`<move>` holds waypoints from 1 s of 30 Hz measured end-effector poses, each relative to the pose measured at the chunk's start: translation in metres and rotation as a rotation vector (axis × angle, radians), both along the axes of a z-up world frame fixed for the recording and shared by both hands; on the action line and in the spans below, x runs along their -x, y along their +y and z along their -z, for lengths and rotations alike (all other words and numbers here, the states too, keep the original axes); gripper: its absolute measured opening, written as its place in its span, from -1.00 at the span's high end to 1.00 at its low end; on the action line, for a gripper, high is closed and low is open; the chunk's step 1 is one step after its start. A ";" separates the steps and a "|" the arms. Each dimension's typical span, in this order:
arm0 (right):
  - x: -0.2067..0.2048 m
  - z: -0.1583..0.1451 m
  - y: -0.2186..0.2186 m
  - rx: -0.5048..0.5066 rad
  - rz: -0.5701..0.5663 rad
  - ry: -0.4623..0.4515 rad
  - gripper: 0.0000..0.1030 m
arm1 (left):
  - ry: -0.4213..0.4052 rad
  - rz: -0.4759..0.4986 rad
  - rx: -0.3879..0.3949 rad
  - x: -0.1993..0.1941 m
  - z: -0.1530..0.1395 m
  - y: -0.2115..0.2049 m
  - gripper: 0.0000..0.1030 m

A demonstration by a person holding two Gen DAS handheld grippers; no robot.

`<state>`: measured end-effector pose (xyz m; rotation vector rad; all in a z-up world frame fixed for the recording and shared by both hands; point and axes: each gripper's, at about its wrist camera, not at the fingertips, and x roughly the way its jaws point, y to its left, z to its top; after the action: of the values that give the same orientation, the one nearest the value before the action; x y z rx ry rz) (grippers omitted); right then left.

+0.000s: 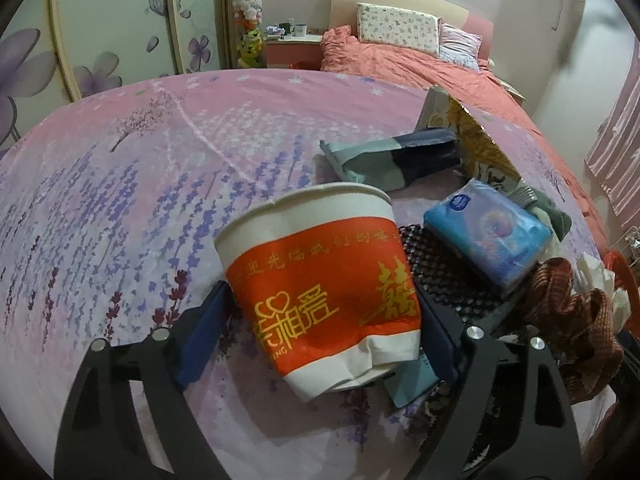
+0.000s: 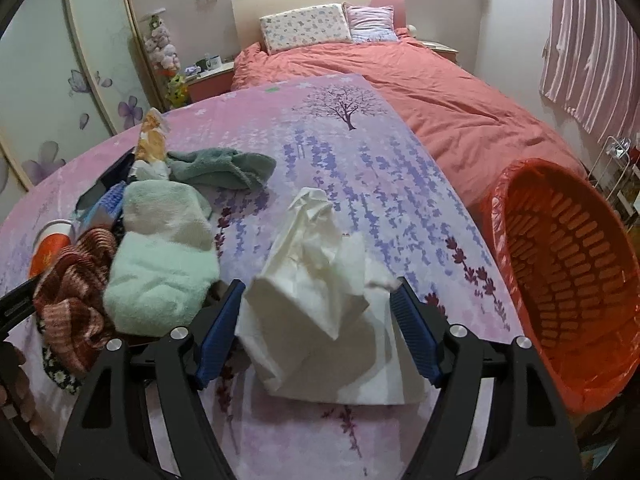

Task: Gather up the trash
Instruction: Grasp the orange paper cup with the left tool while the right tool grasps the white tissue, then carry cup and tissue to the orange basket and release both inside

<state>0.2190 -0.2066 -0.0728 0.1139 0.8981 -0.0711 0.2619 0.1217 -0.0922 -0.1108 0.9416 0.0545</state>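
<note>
left gripper [image 1: 324,320] jaws straddle the tipped paper cup [image 1: 320,280], barely clamping; right gripper [image 2: 318,332] jaws bracket the crumpled tissue [image 2: 320,280], unclenched.

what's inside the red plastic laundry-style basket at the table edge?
The red slotted plastic basket is tipped toward the right wrist camera. A red plastic liner drapes over its rim. The visible interior shows only slotted walls, no trash. The lowest part is cut off by the frame edge.
</note>
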 end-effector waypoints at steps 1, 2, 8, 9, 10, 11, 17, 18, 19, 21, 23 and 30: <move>0.001 0.001 -0.001 0.016 0.010 0.003 -0.25 | 0.004 0.004 0.001 0.000 0.002 0.001 -0.66; 0.002 0.000 -0.004 0.018 0.016 0.000 -0.03 | -0.001 0.009 -0.002 0.000 0.002 0.001 -0.62; 0.010 -0.004 -0.023 -0.068 0.022 -0.021 0.57 | -0.021 0.028 0.016 0.006 0.001 0.007 -0.50; 0.011 -0.005 -0.023 -0.071 0.018 -0.028 0.64 | -0.025 0.029 0.015 0.007 0.001 0.008 -0.49; 0.013 -0.006 -0.024 -0.078 0.015 -0.036 0.67 | -0.032 0.030 0.011 0.008 -0.001 0.009 -0.49; 0.014 -0.007 -0.025 -0.083 0.014 -0.043 0.75 | -0.038 0.031 0.008 0.010 -0.001 0.010 -0.49; 0.020 -0.013 -0.025 -0.103 -0.001 -0.081 0.89 | -0.068 0.038 -0.014 0.017 -0.013 0.010 -0.49; 0.022 -0.015 -0.024 -0.107 -0.009 -0.093 0.91 | -0.073 0.039 -0.016 0.018 -0.014 0.011 -0.49; 0.024 -0.015 -0.025 -0.109 -0.014 -0.100 0.92 | -0.080 0.041 -0.018 0.019 -0.017 0.009 -0.49; 0.026 -0.017 -0.024 -0.114 -0.027 -0.116 0.95 | -0.090 0.045 -0.021 0.021 -0.021 0.009 -0.49; 0.030 -0.019 -0.024 -0.119 -0.046 -0.135 0.96 | -0.100 0.047 -0.025 0.023 -0.025 0.008 -0.49; 0.038 -0.033 -0.018 -0.100 -0.064 -0.202 0.97 | -0.136 0.066 -0.021 0.034 -0.042 0.003 -0.49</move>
<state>0.1813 -0.2248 -0.0397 0.1826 0.7026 0.0447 0.2281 0.1251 -0.0497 -0.0629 0.8081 -0.0043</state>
